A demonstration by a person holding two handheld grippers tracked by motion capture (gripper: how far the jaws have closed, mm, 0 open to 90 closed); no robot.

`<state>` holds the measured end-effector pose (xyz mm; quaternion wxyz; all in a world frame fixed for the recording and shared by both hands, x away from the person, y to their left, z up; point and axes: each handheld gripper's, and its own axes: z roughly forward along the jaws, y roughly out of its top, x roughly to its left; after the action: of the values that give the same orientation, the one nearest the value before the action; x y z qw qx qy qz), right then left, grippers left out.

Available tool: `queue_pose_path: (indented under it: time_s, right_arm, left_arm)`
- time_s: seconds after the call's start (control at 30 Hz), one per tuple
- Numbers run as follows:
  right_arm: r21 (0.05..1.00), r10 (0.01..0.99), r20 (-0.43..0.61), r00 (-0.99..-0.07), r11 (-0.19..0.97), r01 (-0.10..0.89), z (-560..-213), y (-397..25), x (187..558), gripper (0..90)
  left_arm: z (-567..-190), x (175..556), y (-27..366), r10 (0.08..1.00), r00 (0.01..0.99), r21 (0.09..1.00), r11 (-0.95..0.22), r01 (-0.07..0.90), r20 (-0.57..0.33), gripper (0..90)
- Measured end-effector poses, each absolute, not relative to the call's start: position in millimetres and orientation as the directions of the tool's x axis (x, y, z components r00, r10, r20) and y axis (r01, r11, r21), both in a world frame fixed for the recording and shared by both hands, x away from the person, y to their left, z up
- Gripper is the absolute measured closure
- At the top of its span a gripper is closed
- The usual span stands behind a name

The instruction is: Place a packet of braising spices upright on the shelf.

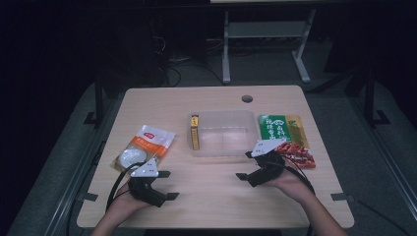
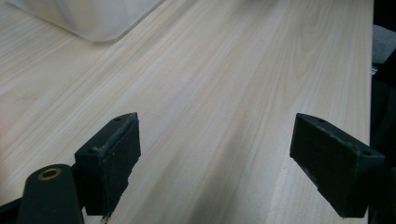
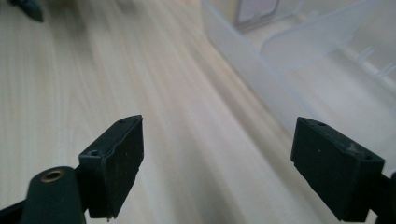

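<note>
Two grippers agape | high view: green packet (image 1: 276,126) beside clear box (image 1: 223,132)

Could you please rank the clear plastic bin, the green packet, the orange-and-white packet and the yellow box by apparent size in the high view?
1. Clear plastic bin
2. Orange-and-white packet
3. Green packet, partly hidden by the right gripper, so unsure
4. Yellow box

We see big white letters on the green packet (image 1: 276,126), but they are too small for us to read. The orange-and-white bag (image 1: 145,145) and yellow box (image 1: 195,132) have labels, too blurry to read.
</note>
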<state>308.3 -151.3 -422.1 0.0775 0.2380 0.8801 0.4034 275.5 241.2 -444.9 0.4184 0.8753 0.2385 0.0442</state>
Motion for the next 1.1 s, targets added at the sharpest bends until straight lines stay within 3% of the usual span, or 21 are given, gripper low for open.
queue_pose_path:
  time_s: [0.43, 1.1]
  right_arm:
    - [0.728, 0.528, 0.096, -0.844, 0.541, 0.421, -440.4, -177.1, 279.3, 15.0]
    - [0.721, 0.542, 0.096, -0.835, 0.541, 0.434, -447.5, -180.6, 281.6, 15.0]
  left_arm:
    - [-432.2, 283.5, 252.5, 0.536, 0.842, 0.737, -0.545, 0.399, -0.060, 15.8]
    - [-399.5, 331.2, 288.6, 0.729, 0.684, 0.734, -0.483, 0.477, 0.035, 15.9]
